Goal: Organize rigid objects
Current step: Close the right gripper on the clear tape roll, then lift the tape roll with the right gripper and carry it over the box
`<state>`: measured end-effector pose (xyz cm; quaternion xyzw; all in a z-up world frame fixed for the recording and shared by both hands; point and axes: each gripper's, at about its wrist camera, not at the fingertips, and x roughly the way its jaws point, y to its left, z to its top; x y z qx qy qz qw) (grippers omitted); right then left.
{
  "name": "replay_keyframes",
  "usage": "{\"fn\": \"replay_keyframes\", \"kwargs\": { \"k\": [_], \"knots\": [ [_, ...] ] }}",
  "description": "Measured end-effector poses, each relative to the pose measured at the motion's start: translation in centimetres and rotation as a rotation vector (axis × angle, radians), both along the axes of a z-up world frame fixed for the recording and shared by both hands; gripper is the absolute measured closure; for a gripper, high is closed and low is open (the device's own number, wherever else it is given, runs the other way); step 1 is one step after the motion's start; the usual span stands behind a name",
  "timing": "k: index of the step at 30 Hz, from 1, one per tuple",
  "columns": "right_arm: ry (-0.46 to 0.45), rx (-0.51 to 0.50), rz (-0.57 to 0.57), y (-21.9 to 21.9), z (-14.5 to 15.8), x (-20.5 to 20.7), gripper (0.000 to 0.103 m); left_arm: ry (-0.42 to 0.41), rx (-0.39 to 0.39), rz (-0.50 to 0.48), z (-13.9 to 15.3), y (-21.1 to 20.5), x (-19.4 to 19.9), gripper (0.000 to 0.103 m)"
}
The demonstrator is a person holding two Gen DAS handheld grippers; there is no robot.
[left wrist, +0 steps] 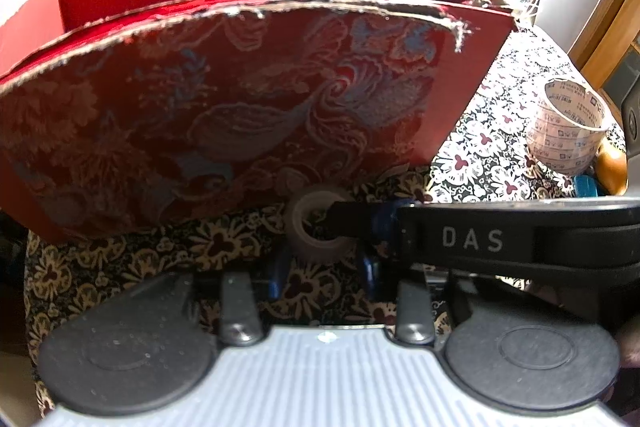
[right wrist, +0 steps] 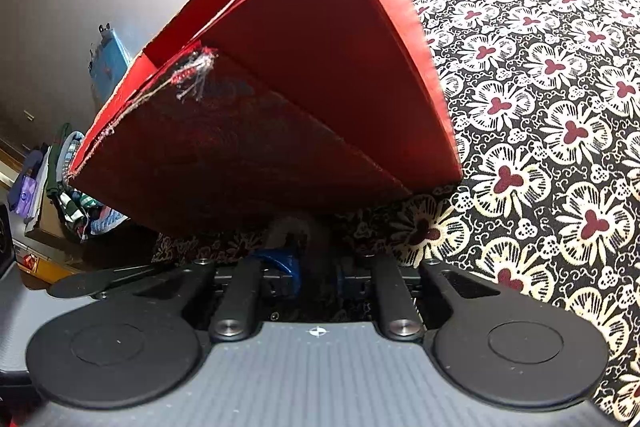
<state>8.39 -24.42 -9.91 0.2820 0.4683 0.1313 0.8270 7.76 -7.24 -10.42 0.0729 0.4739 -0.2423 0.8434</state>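
Nearest us, our left gripper [left wrist: 320, 263] pinches a small tape roll [left wrist: 320, 227] on the patterned tablecloth [right wrist: 540, 107]; our right gripper [right wrist: 316, 267], pressed together, grips its wall. Light, stiff, best held through the core. Beyond stands the red box [left wrist: 224, 99], contents hidden.

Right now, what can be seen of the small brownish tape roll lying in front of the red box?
The small brownish tape roll is a squat ring with a hollow core, lying flat on the floral tablecloth, its hole facing up. It sits just in front of the red brocade-covered box, in its shadow. The left gripper brackets it with blue-tipped fingers. The right gripper's black finger lies across the rim, tip in the core. Its far edge is blurred; contact with the box cannot be told.
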Motion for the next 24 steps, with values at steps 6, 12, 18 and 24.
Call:
{"fn": "replay_keyframes", "kwargs": {
  "k": [6,12,18,24],
  "knots": [
    [0.027,0.043,-0.020,-1.0,-0.1,-0.2,0.103,-0.007,0.000,-0.011,0.3,-0.1,-0.5,0.071],
    [-0.004,0.012,0.004,-0.8,1.0,-1.3,0.103,-0.019,-0.012,-0.025,0.9,0.5,-1.6,0.072],
    [-0.005,0.015,0.013,-0.9,1.4,-3.0,0.103,-0.012,-0.029,-0.050,1.4,1.2,-3.1,0.073],
    [-0.007,0.025,0.029,-1.0,1.7,-4.9,0.103,-0.006,-0.047,-0.082,2.0,2.1,-4.8,0.074]
  ]
}}
